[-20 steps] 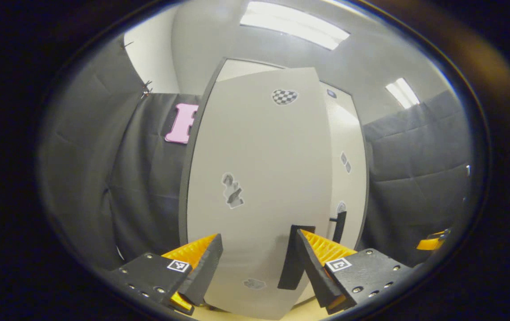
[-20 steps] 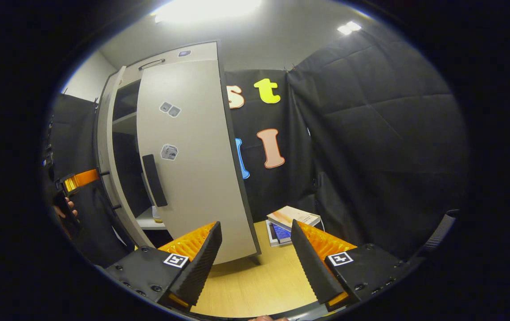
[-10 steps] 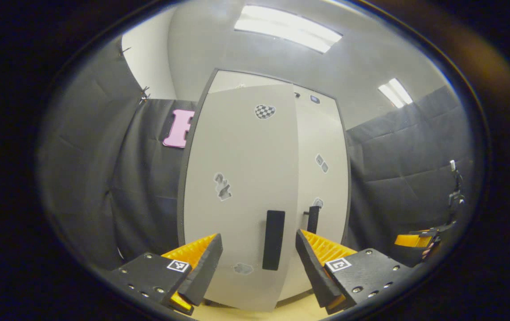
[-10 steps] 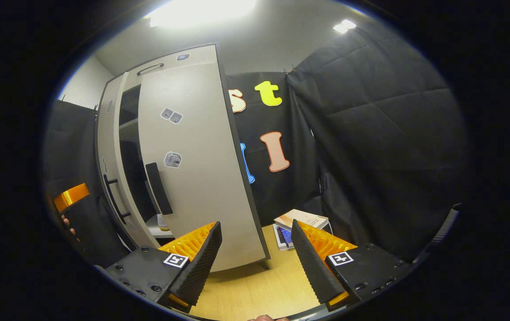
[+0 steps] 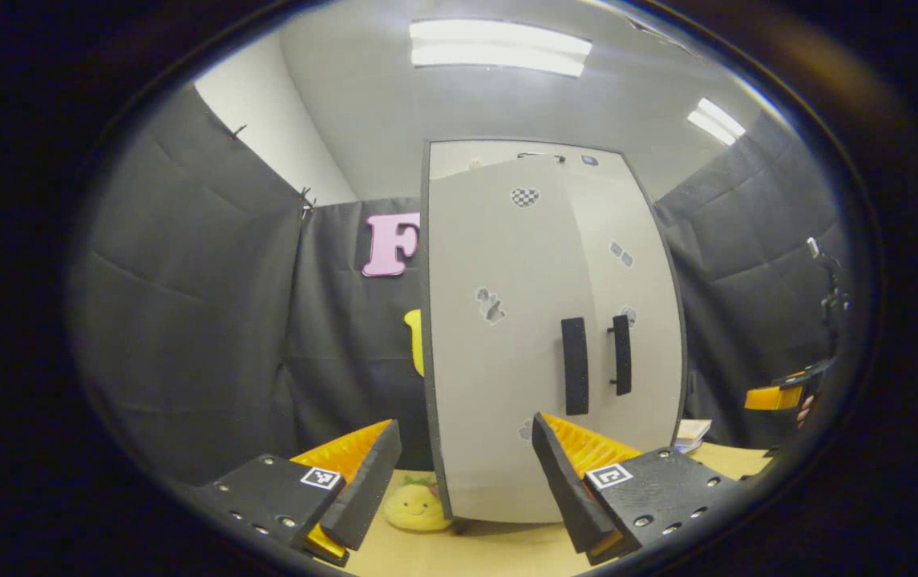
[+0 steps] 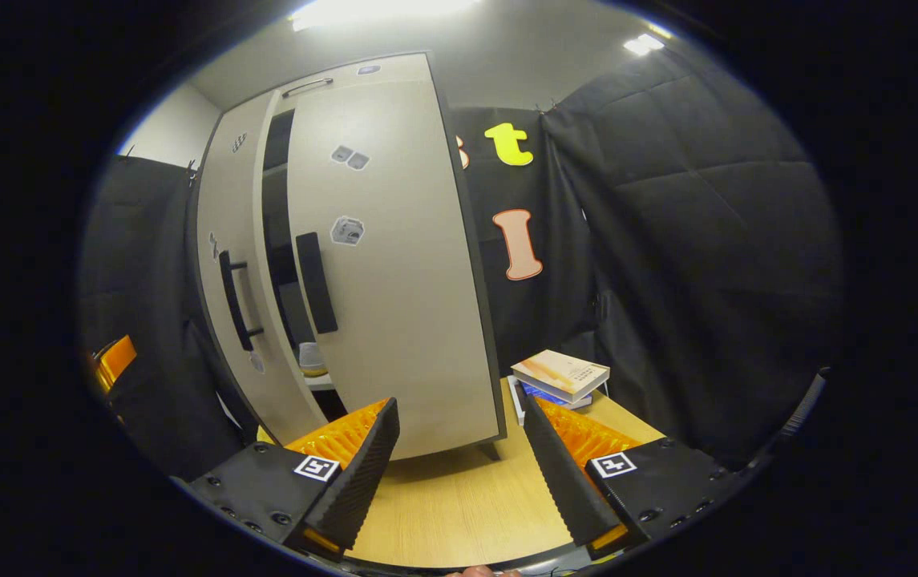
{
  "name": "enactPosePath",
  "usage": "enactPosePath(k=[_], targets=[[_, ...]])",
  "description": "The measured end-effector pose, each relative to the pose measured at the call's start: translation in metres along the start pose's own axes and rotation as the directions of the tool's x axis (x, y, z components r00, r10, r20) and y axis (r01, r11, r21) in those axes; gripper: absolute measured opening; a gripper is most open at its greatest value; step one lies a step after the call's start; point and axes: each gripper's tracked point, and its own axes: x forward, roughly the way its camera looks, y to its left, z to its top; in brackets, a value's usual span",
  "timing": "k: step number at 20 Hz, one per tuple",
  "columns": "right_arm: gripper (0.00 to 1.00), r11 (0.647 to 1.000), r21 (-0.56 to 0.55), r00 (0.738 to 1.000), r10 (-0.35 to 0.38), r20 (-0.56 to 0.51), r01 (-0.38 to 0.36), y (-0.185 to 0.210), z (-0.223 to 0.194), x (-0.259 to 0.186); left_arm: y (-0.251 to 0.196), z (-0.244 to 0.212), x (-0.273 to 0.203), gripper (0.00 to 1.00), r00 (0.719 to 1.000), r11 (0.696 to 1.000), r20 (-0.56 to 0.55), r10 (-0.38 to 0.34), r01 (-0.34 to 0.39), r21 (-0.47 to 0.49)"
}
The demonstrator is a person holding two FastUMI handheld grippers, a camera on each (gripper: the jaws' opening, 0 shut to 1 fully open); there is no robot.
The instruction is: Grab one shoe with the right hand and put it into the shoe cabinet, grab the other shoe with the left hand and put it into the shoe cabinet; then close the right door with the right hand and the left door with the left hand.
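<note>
The light grey shoe cabinet stands on the wooden table. In the left gripper view its left door [image 5: 499,336] is swung nearly shut, with its black handle [image 5: 575,365] beside the right door's handle [image 5: 621,354]. My left gripper [image 5: 463,489] is open, holds nothing and is back from that door. In the right gripper view the right door [image 6: 386,264] stands ajar. A dark gap separates it from the left door [image 6: 226,264]. My right gripper [image 6: 463,473] is open and holds nothing, in front of the right door's lower edge. The doors hide most of the cabinet's inside.
A yellow plush toy [image 5: 414,505] lies on the table at the cabinet's left foot. A stack of books [image 6: 559,377] sits right of the cabinet. A small pale cup [image 6: 313,358] stands on a shelf inside the gap. Black cloth walls close in all around.
The left door swung from half open to nearly shut, and my left gripper drew back from it and turned left. The right gripper shifted a little; the right door stays ajar.
</note>
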Motion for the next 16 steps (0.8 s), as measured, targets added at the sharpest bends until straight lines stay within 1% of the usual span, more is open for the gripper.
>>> enactPosePath(k=[1, 3, 4, 5, 6, 7, 11, 16], targets=[[0.98, 1.0, 0.001, 1.0, 0.008, 0.008, -0.008, 0.005, 0.001, -0.001, 0.001, -0.002, 0.0, 0.94, 1.0, 1.0, -0.008, 0.0, 0.0, -0.007], [0.98, 1.0, -0.002, 0.999, 0.023, 0.044, -0.023, 0.015, 0.011, -0.001, -0.006, -0.004, 0.0, 0.94, 1.0, 0.998, -0.022, -0.005, 0.004, -0.069], [0.98, 1.0, -0.007, 0.997, 0.03, 0.066, -0.03, 0.021, 0.017, 0.0, -0.012, -0.004, 0.001, 1.0, 1.0, 0.994, -0.024, -0.012, 0.01, -0.107], [0.98, 0.999, -0.012, 0.996, 0.038, 0.086, -0.037, 0.025, 0.023, 0.0, -0.014, -0.007, 0.0, 1.0, 1.0, 0.991, -0.026, -0.015, 0.011, -0.132], [0.98, 0.999, -0.017, 0.994, 0.043, 0.102, -0.041, 0.029, 0.027, 0.001, -0.015, -0.008, 0.002, 0.94, 0.999, 0.989, -0.03, -0.015, 0.011, -0.148], [0.98, 0.999, -0.022, 0.992, 0.048, 0.113, -0.046, 0.031, 0.03, 0.001, -0.017, -0.01, 0.003, 1.0, 0.999, 0.988, -0.036, -0.02, 0.014, -0.156], [0.98, 0.998, -0.058, 0.991, 0.045, 0.126, -0.037, 0.031, 0.03, -0.001, -0.018, -0.017, 0.01, 1.0, 0.998, 0.986, -0.049, -0.043, 0.034, -0.164], [0.98, 0.999, -0.048, 0.994, 0.015, 0.11, -0.01, 0.027, 0.023, -0.001, -0.016, -0.034, 0.02, 1.0, 0.995, 0.977, -0.085, -0.049, 0.03, -0.211]])
